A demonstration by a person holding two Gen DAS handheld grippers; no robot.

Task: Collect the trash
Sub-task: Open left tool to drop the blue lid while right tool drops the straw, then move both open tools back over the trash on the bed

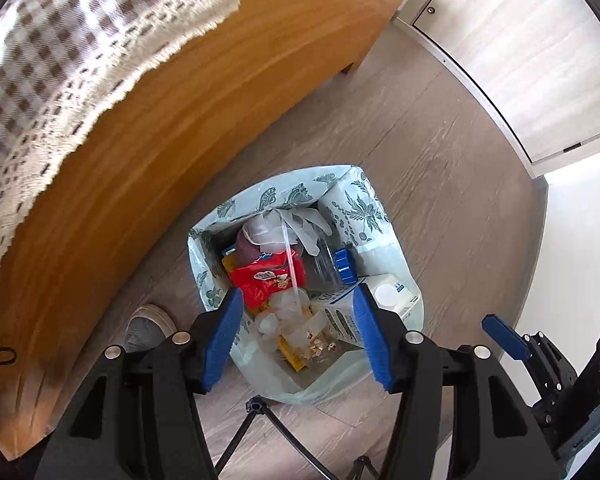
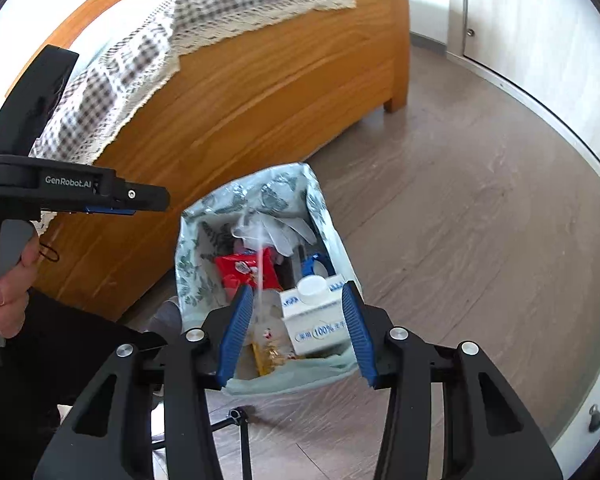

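A trash bin lined with a pale leaf-print bag (image 1: 352, 196) (image 2: 268, 184) stands on the floor beside the bed. Inside lie a red snack wrapper (image 1: 268, 278) (image 2: 244, 268), a white milk carton (image 1: 392, 298) (image 2: 316, 320), a clear bottle with a blue cap (image 1: 345, 265), white gloves (image 1: 300, 224), a straw and yellow wrappers. My left gripper (image 1: 298, 338) hangs open and empty above the bin. My right gripper (image 2: 296, 334) is open above the bin too, with the carton showing between its fingers below it. The left gripper also shows in the right wrist view (image 2: 112, 204).
A wooden bed frame (image 1: 172, 128) (image 2: 260, 92) with a checked, lace-edged cover (image 1: 60, 60) stands to the left. Wood-look floor (image 1: 440, 152) stretches to the right up to white cabinet doors (image 1: 512, 40). Black tripod legs (image 1: 260, 420) and a shoe (image 1: 148, 326) lie near the bin.
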